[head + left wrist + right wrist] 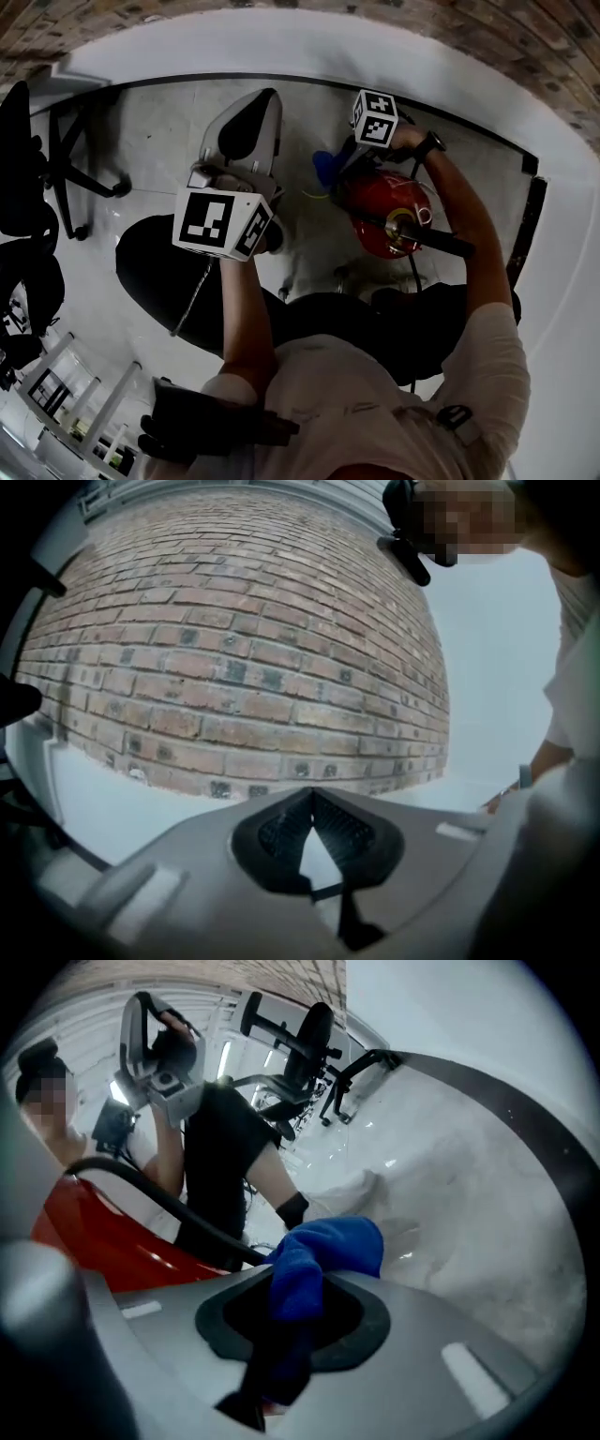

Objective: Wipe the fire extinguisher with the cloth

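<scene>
Pale floor (150,141), brick wall (234,649) (cloth (330,1241) in right gripper (302,1283)).

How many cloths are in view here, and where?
1. The blue cloth is clamped in the right gripper, beside the red extinguisher. The left gripper is shut on nothing. Others may be hidden.

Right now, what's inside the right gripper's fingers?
A blue cloth, pinched in the right gripper. Its bunched end sticks out in front, beside the red fire extinguisher. The cloth's tail deeper in the grip is in shadow and cannot be made out.
</scene>
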`<move>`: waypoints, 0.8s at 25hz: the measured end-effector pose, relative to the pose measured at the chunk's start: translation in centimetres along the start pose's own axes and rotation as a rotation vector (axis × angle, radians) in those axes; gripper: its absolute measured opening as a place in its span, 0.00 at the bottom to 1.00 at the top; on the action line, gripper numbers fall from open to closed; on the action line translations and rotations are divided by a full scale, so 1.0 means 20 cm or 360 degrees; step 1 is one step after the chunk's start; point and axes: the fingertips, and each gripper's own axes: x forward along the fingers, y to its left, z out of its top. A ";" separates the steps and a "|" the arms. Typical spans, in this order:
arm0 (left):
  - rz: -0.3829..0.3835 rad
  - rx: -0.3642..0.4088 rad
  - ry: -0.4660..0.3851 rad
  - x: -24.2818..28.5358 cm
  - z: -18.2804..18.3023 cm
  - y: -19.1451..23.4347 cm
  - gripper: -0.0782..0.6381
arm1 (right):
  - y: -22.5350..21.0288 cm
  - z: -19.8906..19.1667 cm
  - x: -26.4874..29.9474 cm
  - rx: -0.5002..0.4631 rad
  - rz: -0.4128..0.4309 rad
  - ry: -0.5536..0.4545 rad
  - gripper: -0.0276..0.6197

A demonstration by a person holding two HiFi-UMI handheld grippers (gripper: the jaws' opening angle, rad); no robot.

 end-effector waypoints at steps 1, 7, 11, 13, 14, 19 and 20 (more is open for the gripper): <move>0.0016 -0.0008 0.0012 0.01 -0.04 0.01 0.11 | -0.08 -0.03 0.05 -0.0062 -0.0025 0.0020 0.18; 0.0029 -0.0006 0.0132 0.06 -0.25 -0.01 0.11 | -0.48 -0.25 0.27 0.0051 -0.0110 0.0117 0.18; 0.0033 0.0008 0.0156 0.04 -0.32 -0.06 0.11 | -0.72 -0.39 0.30 0.0232 -0.0326 0.0055 0.17; 0.0075 0.0013 0.0107 0.01 -0.30 -0.06 0.11 | -0.74 -0.37 0.25 0.0238 -0.0387 -0.0062 0.17; 0.0089 0.0001 0.0086 -0.01 -0.26 -0.07 0.11 | -0.72 -0.34 0.20 0.0202 -0.0454 -0.0129 0.18; 0.0063 0.0016 -0.0109 -0.15 -0.01 -0.19 0.11 | -0.50 -0.15 -0.51 0.0120 -0.1127 -0.0916 0.18; 0.0054 0.0027 -0.0138 -0.19 0.05 -0.23 0.11 | -0.40 -0.14 -0.69 0.0118 -0.1268 -0.1113 0.18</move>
